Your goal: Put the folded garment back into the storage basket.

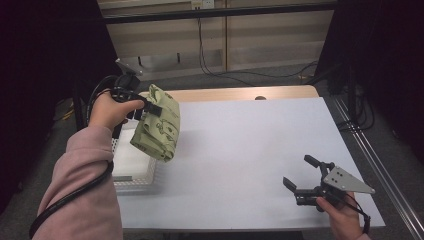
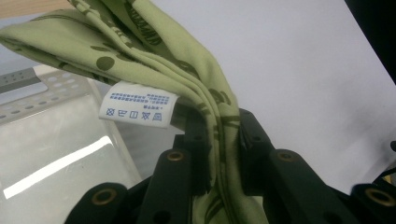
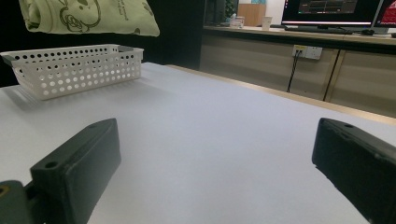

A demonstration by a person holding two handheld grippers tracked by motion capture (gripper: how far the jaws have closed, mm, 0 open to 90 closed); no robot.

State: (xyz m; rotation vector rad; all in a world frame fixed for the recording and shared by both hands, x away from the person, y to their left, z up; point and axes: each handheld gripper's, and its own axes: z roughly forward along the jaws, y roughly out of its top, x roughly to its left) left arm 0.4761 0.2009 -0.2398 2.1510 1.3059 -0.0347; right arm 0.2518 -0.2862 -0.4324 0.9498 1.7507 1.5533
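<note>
Two grippers work this table [image 1: 250, 150], and in the high view the left gripper [image 1: 150, 106] holds one folded green cloth [image 1: 159, 125] in the air, partly above the one white perforated basket [image 1: 131, 175] at the table's left edge, while the right gripper [image 1: 300, 175] rests low near the right front corner, jaws spread and empty. The cloth hangs bunched from its upper edge, so to lay it well in the basket the hand should probably carry it fully over the opening, lower it until the bottom fold settles inside, and only then let go; releasing from this height risks it catching on the near rim. In the left gripper view, the jaws are clamped on several layers of the cloth [image 2: 205, 93] just beside its one white care label [image 2: 138, 103], with the basket's holed wall [image 2: 46, 88] below and to the left. In the right gripper view, the two black jaws stand wide apart over bare table [image 3: 210, 154], the basket [image 3: 77, 70] sits well beyond them, and the cloth [image 3: 88, 16] floats above it, not touching.
</note>
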